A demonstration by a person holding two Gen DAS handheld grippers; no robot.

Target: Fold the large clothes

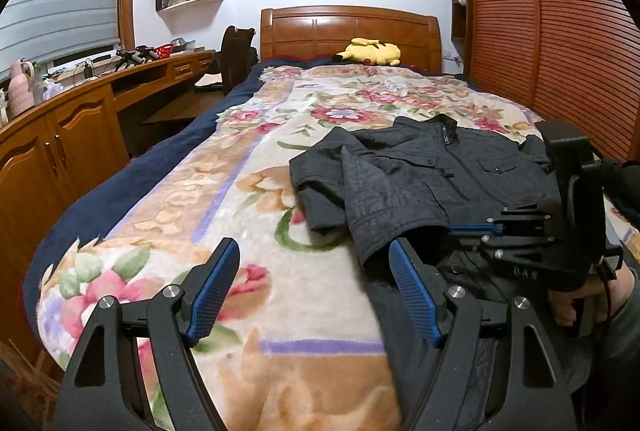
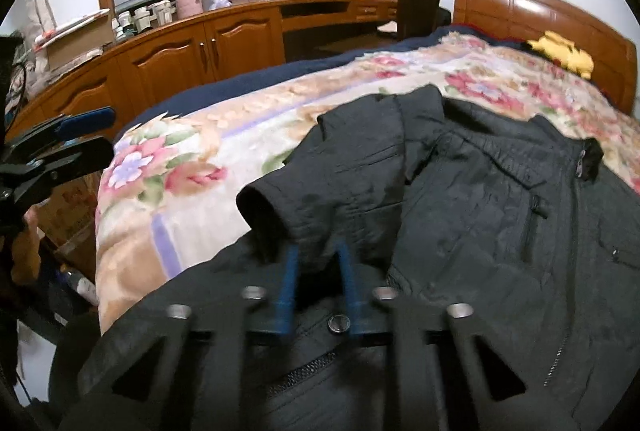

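Observation:
A dark quilted jacket (image 1: pixel 420 175) (image 2: pixel 480 211) lies front up on the floral blanket (image 1: pixel 248 167), collar toward the headboard. One sleeve (image 2: pixel 304 199) is folded across its front. My right gripper (image 2: pixel 318 251) reaches in over the hem, and its blue pads (image 2: pixel 290 271) are shut on that sleeve near the cuff; the view is blurred. In the left wrist view the right gripper (image 1: pixel 472 229) enters from the right at the cuff, held by a hand (image 1: pixel 576 303). My left gripper (image 1: pixel 312 247) stands open over the blanket just left of the jacket, nothing between its pads.
The bed runs to a wooden headboard (image 1: pixel 348 31) with a yellow plush toy (image 1: pixel 370 52). A wooden desk and cabinets (image 1: pixel 68 135) line the left side, with a chair (image 1: pixel 236 59) by the bed. Slatted wardrobe doors (image 1: pixel 552 31) stand on the right.

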